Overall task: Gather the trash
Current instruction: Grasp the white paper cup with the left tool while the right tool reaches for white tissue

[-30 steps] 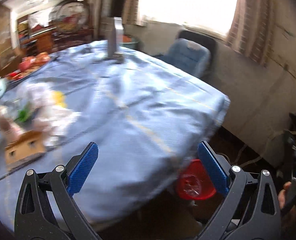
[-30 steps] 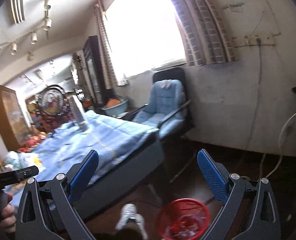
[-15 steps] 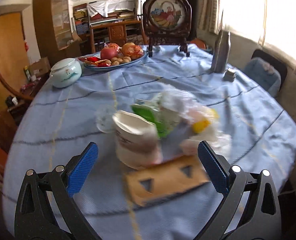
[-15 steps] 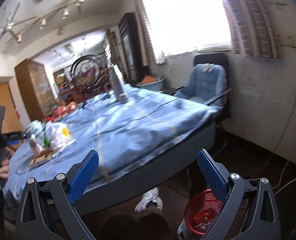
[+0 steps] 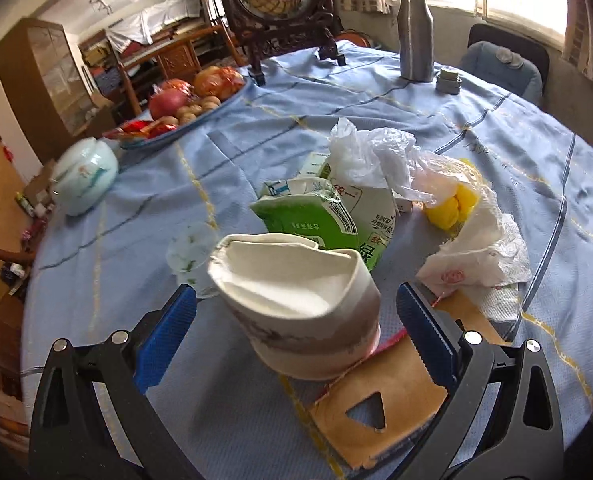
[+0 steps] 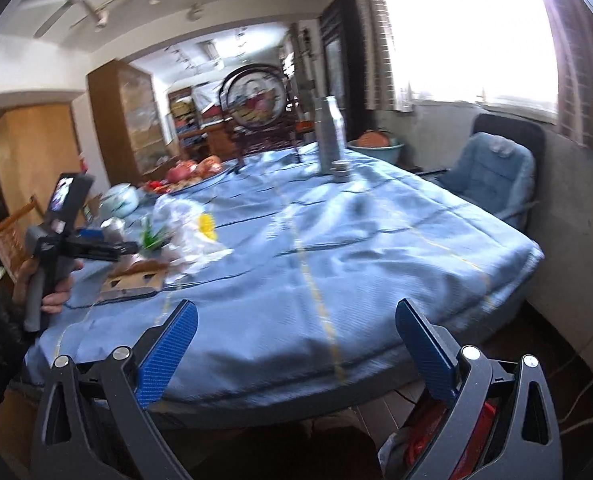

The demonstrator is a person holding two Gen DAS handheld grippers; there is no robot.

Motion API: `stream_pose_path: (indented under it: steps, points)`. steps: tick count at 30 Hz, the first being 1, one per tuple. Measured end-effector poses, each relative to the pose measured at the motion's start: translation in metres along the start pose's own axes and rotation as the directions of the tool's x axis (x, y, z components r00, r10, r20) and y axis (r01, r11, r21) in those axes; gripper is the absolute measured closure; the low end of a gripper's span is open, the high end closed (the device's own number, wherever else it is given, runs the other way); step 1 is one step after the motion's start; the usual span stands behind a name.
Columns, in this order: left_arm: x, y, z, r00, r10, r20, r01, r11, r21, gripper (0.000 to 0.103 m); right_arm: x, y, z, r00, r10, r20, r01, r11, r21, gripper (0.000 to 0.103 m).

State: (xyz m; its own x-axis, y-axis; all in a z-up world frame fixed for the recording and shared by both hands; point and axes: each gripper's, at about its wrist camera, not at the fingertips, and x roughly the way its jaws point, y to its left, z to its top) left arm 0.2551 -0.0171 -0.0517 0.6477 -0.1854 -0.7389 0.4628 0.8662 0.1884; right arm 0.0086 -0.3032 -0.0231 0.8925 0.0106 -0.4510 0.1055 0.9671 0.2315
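— Left gripper (image 5: pixel 296 330)?
— Spread, flanking crushed cup (image 5: pixel 296 304), untouched; carton (image 5: pixel 336 216), bags (image 5: pixel 400 164) just beyond.
— Right gripper (image 6: pixel 296 344)?
— Spread, empty, over near table (image 6: pixel 336 248) edge; red bin (image 6: pixel 448 440) below, right.

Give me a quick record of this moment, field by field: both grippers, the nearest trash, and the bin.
left gripper: open, jaws either side of the crushed paper cup, not closed on it
right gripper: open, empty, off the table's edge
other trash: green carton, plastic bags, cardboard piece
bin: red basket on the floor, partly hidden
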Motion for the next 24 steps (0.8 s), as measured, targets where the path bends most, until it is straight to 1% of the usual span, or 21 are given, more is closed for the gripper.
stream_pose_path:
  steps: [1, 2, 3, 4, 6, 9, 10, 14, 19, 20, 22, 24]
  points:
    - [0.000, 0.002, 0.001, 1.000, -0.002, 0.003, 0.002, 1.000, -0.007, 0.011, 0.004, 0.007, 0.003, 1.000, 0.017, -0.006, -0.017, 1.000, -0.015, 0.006]
    - [-0.001, 0.004, 0.002, 1.000, -0.010, 0.007, 0.010, 1.000, -0.014, 0.025, 0.008, 0.012, 0.006, 0.999, 0.033, -0.011, -0.033, 0.999, -0.024, 0.006]
    - [-0.003, 0.007, 0.002, 0.999, -0.037, 0.011, 0.037, 0.999, -0.024, 0.032, 0.014, 0.020, 0.011, 0.998, 0.057, -0.019, -0.058, 0.998, -0.034, 0.006]
    - [-0.004, 0.010, 0.002, 0.999, -0.051, 0.015, 0.051, 0.998, -0.041, 0.031, 0.020, 0.027, 0.016, 0.996, 0.082, -0.027, -0.083, 0.996, -0.040, 0.006]
    - [-0.010, 0.013, 0.002, 0.998, -0.046, 0.032, 0.047, 0.997, -0.059, 0.031, 0.030, 0.038, 0.026, 0.990, 0.135, -0.043, -0.136, 0.990, -0.042, 0.006]
    - [-0.025, 0.020, 0.003, 0.996, -0.039, 0.083, 0.047, 0.994, -0.094, 0.031, 0.051, 0.058, 0.043, 0.974, 0.212, -0.081, -0.216, 0.975, -0.046, 0.006]
    - [-0.032, 0.024, 0.004, 0.994, -0.031, 0.104, 0.043, 0.993, -0.114, 0.031, 0.057, 0.063, 0.047, 0.971, 0.220, -0.093, -0.225, 0.973, -0.051, 0.006]
    - [-0.044, 0.040, 0.006, 0.991, -0.033, 0.131, 0.057, 0.981, -0.183, 0.031, 0.095, 0.090, 0.061, 0.955, 0.238, -0.177, -0.253, 0.965, -0.071, 0.006]
    - [-0.041, 0.048, 0.006, 0.993, -0.063, 0.101, 0.084, 0.971, -0.224, 0.031, 0.140, 0.113, 0.071, 0.930, 0.252, -0.267, -0.272, 0.961, -0.042, 0.007]
    - [-0.041, 0.048, 0.006, 0.993, -0.067, 0.095, 0.087, 0.970, -0.226, 0.031, 0.149, 0.117, 0.071, 0.927, 0.246, -0.284, -0.267, 0.963, -0.037, 0.008]
    - [-0.041, 0.047, 0.005, 0.994, -0.070, 0.090, 0.088, 0.971, -0.224, 0.031, 0.164, 0.122, 0.069, 0.923, 0.229, -0.308, -0.251, 0.967, -0.032, 0.014]
    - [-0.041, 0.046, 0.004, 0.994, -0.068, 0.091, 0.087, 0.971, -0.223, 0.031, 0.178, 0.127, 0.067, 0.915, 0.221, -0.338, -0.242, 0.970, -0.019, 0.017]
